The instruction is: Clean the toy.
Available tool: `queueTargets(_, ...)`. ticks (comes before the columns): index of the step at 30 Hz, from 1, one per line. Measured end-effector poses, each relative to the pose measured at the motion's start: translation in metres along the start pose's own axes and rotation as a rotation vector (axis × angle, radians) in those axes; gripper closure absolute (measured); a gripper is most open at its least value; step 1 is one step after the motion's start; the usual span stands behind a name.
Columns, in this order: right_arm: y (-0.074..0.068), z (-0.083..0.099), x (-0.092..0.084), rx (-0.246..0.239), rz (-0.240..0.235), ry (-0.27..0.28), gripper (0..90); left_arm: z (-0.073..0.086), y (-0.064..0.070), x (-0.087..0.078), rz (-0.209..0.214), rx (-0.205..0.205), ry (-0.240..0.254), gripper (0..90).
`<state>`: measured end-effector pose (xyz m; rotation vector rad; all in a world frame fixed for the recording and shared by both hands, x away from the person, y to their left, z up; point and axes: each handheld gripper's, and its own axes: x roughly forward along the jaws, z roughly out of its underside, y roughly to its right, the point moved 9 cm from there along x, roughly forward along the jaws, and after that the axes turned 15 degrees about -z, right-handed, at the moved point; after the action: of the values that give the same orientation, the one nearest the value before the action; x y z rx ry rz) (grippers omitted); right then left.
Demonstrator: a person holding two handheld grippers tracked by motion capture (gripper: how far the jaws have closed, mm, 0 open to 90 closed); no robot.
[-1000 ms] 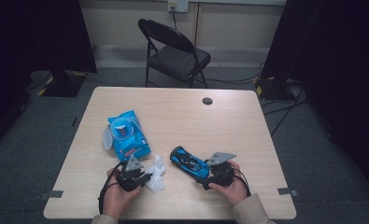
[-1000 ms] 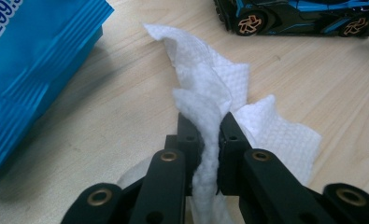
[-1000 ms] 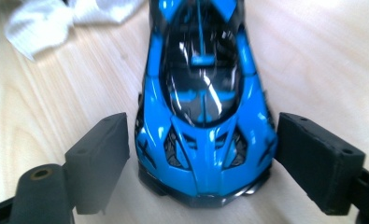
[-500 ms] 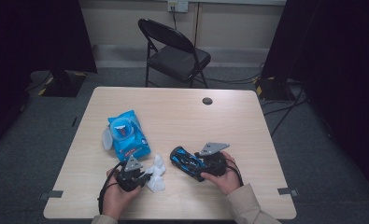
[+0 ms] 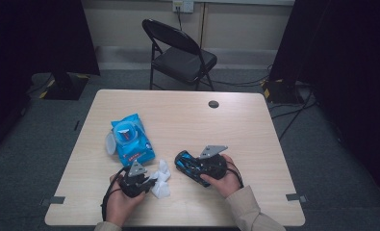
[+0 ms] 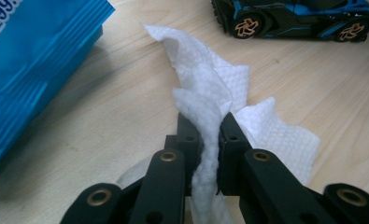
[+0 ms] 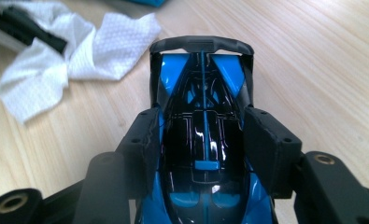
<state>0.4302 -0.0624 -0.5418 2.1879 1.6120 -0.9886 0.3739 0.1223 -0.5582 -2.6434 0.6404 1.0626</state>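
Between right gripper (image 7: 203, 140) jaws — glossy blue-black toy car (image 7: 203, 93).

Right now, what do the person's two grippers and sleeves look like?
Both the left gripper and the right gripper are black, each topped by a grey three-cornered plate, with black tongs showing brass-coloured rivets. A black cable trails from the left one. The right sleeve is beige.
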Motion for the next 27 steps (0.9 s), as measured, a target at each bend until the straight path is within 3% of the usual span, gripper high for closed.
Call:
queueTargets(4,0.0,0.0,0.0,0.009,0.008,0.007,47.8,-0.007,0.008,0.006,0.022,-0.036,0.023,81.3)
queueTargets(7,-0.001,0.001,0.0,0.018,0.016,0.017,47.8,-0.014,0.014,0.011,0.024,-0.038,0.036,81.5)
queueTargets(16,-0.001,0.0,0.0,0.019,0.031,-0.002,47.9,-0.036,0.039,0.039,0.038,-0.1,0.064,79.8)
queueTargets(27,-0.003,0.0,0.001,0.024,0.047,-0.029,47.6,-0.041,0.054,0.044,0.04,-0.055,0.043,82.0)
